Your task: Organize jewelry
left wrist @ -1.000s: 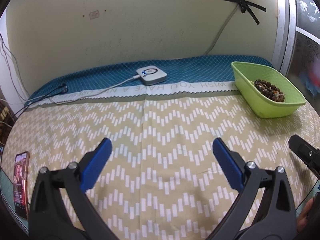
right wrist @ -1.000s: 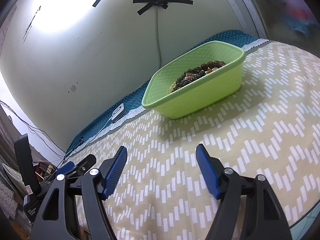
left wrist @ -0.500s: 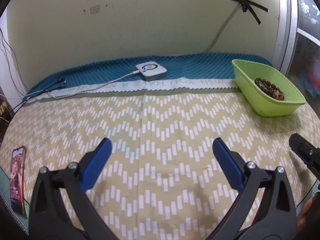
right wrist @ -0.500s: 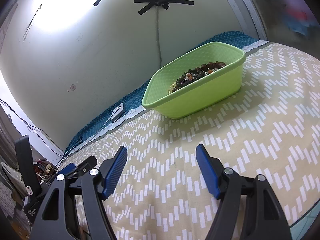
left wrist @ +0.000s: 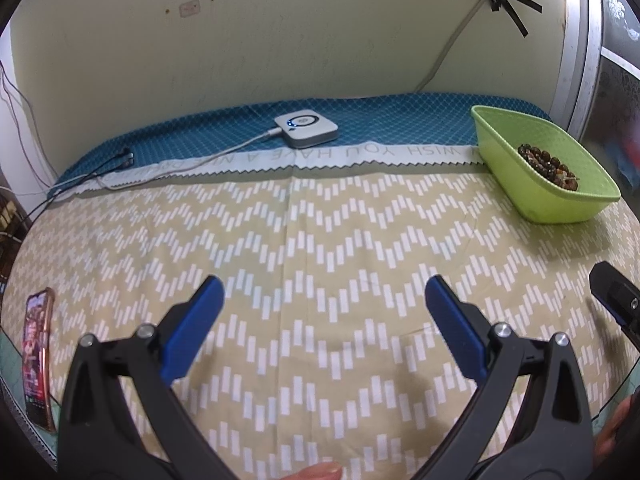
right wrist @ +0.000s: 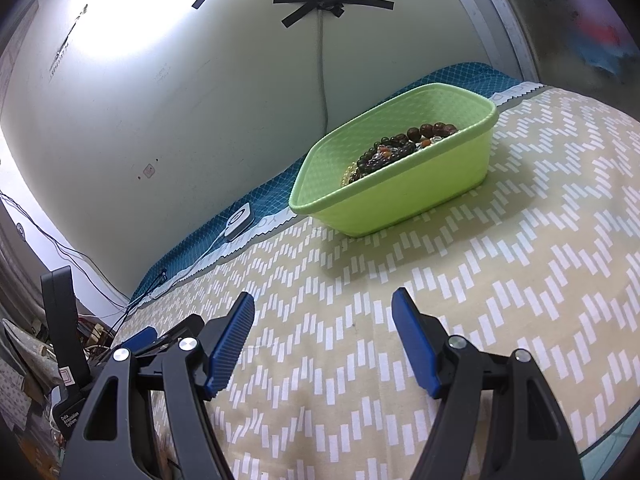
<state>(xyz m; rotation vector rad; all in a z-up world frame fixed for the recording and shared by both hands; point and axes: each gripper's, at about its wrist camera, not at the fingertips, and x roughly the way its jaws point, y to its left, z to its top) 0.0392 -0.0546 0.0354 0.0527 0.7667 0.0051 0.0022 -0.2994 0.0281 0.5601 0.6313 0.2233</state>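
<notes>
A lime-green plastic basket (left wrist: 516, 168) stands at the back right of the patterned tablecloth, with dark beaded bracelets (left wrist: 548, 166) piled inside. In the right wrist view the basket (right wrist: 416, 192) sits ahead of my right gripper, and the beads (right wrist: 400, 148) show over its rim. My left gripper (left wrist: 324, 324) is open and empty above the middle of the cloth. My right gripper (right wrist: 322, 336) is open and empty, short of the basket. Part of the right gripper (left wrist: 612, 300) shows at the left wrist view's right edge.
A white charging pad (left wrist: 306, 128) with a cable lies on the blue cloth strip at the back. A phone (left wrist: 38, 356) lies at the table's left edge. A wall stands behind the table. The left gripper's body (right wrist: 136, 340) shows at the right wrist view's lower left.
The left wrist view has pulled back and tilted slightly, so the basket and charging pad sit a little farther off. The right gripper has barely moved. Both stay open.
</notes>
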